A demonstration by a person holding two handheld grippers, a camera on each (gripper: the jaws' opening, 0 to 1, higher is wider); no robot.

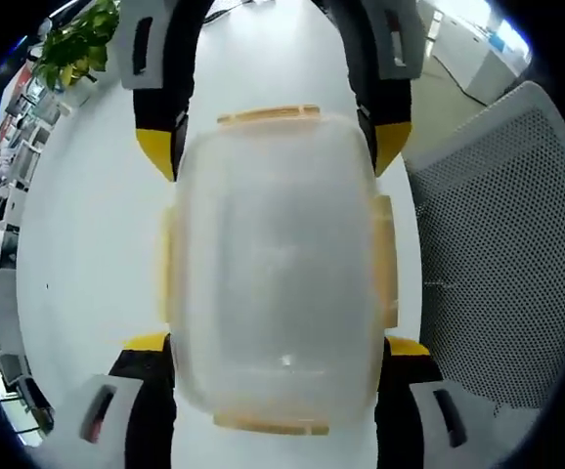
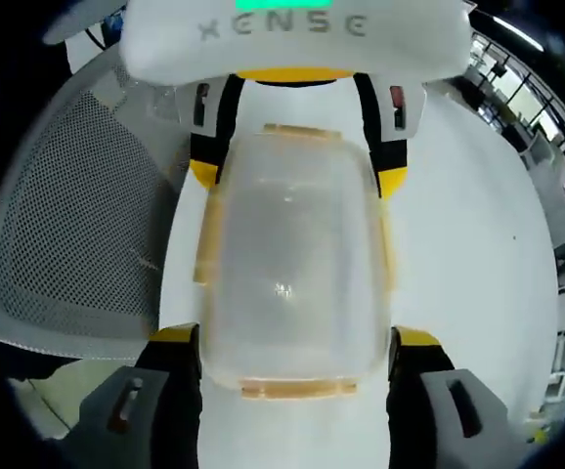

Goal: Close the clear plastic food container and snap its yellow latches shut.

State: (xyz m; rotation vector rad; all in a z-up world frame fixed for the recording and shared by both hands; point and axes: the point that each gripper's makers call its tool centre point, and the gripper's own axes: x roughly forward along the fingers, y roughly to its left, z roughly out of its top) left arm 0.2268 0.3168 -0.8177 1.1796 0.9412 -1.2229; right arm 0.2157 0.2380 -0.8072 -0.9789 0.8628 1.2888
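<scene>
The white table (image 1: 97,244) spreads wide under everything, and in the right gripper view it runs off bare to the right (image 2: 478,254). Next in size, a grey mesh office chair (image 1: 498,264) crowds the table's edge in the left gripper view; the right gripper view shows the same chair (image 2: 77,244) on its left side.

Dead centre sits the clear plastic food container (image 1: 278,264), resting on the table with its lid on top, cloudy and see-through. From the other end it looks the same, lid down and lined up (image 2: 292,264).

Now the tools. The left gripper (image 1: 278,376) straddles the container's near end, jaws spread wide with a yellow-tipped jaw on each side of the box, close against the walls, though contact is too tight to call. The right gripper (image 2: 295,362) mirrors it at the opposite end, jaws parted just the same, one either side. Each one also pokes into the other's view from the top, yellow tips flanking the far corners.

Yellow latches (image 1: 268,115) ring the lid: one on the far edge, one on the near edge, one along each long side. They look pale and flat against the rim; whether they're snapped home, I can't tell.

Smallest of all, a potted green plant (image 1: 77,49) sits at the table's far left.
</scene>
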